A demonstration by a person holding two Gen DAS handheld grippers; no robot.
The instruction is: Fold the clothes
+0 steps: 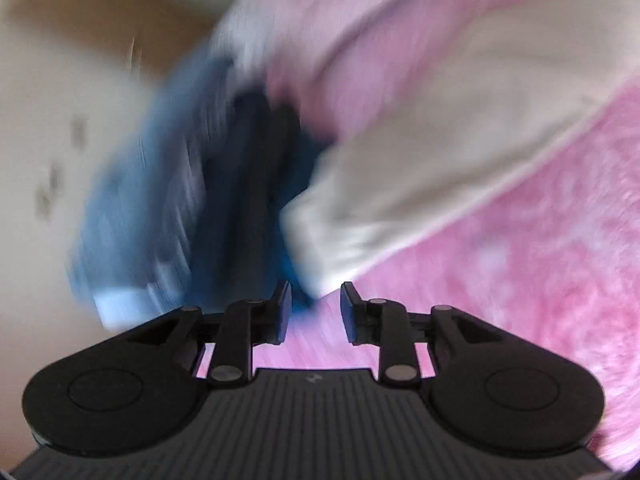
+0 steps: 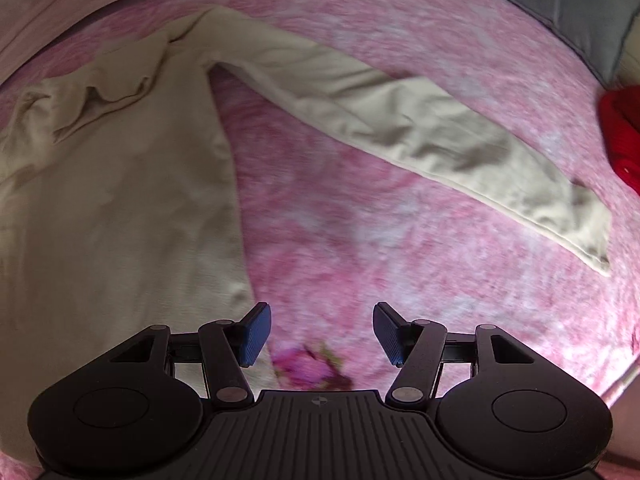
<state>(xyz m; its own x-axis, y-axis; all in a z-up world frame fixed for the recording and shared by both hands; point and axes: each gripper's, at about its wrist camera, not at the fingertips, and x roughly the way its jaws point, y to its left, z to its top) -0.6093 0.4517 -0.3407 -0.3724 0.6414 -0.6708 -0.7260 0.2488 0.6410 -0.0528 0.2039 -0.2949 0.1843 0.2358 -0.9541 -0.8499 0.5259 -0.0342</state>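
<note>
Holding my right hand-held gripper point(image 2: 319, 330) wide open, empty, above pink bed cover point(image 2: 360, 220); cream sweater point(image 2: 120, 208) flat on it, sleeve point(image 2: 420, 132) outstretched; my left hand-held gripper point(image 1: 315, 312) parted, empty; view blurred.

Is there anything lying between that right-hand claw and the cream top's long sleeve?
Nothing visible. The right gripper is open over bare pink blanket, and only blanket shows between it and the sleeve, which lies flat and stretched out. A red thing sits off to the side, past the cuff.
</note>
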